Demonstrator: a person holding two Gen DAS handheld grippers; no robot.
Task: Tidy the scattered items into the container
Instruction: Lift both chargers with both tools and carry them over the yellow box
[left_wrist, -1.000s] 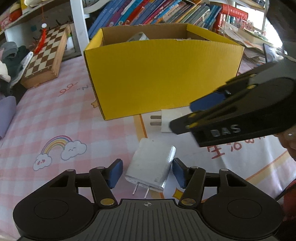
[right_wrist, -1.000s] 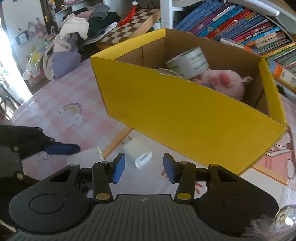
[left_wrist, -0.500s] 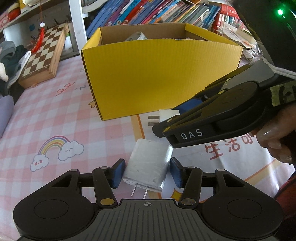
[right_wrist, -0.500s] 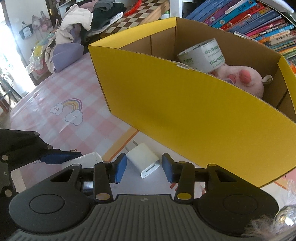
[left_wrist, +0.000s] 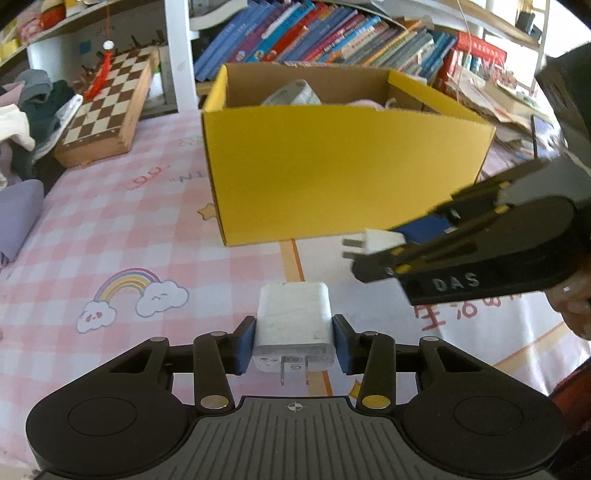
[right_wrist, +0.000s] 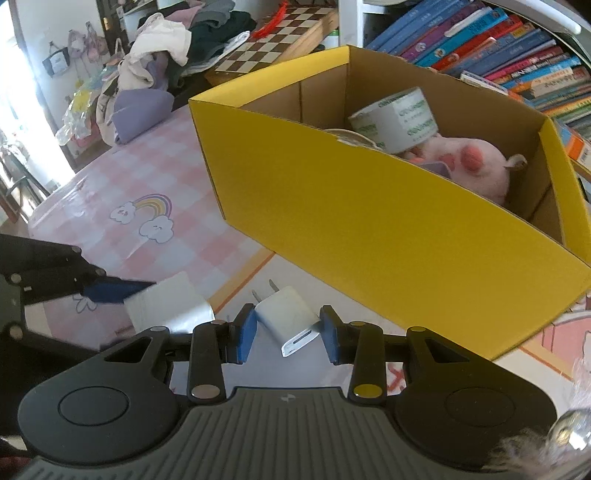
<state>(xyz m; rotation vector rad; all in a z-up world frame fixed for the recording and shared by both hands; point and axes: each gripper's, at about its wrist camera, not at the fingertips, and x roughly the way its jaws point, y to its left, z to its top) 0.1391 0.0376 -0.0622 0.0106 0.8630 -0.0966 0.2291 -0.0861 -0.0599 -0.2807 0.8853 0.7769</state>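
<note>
Left gripper (left_wrist: 294, 341): closing, blue pads against both sides of large white plug-in charger block (left_wrist: 293, 325).
Right gripper (right_wrist: 288, 332): closing, small white USB charger cube (right_wrist: 290, 319) between pads, clamped slightly askew.
Yellow cardboard box (right_wrist: 369, 229): on pink checked tablecloth (left_wrist: 110, 229), beyond both chargers.
Box contents: tape roll (right_wrist: 397, 118), pink plush toy (right_wrist: 469, 166).

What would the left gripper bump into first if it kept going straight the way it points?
Probably the pink checked tablecloth, since the left gripper, its jaws closing on the big white charger, points downward. The yellow box stands beyond; depth is unclear.
</note>
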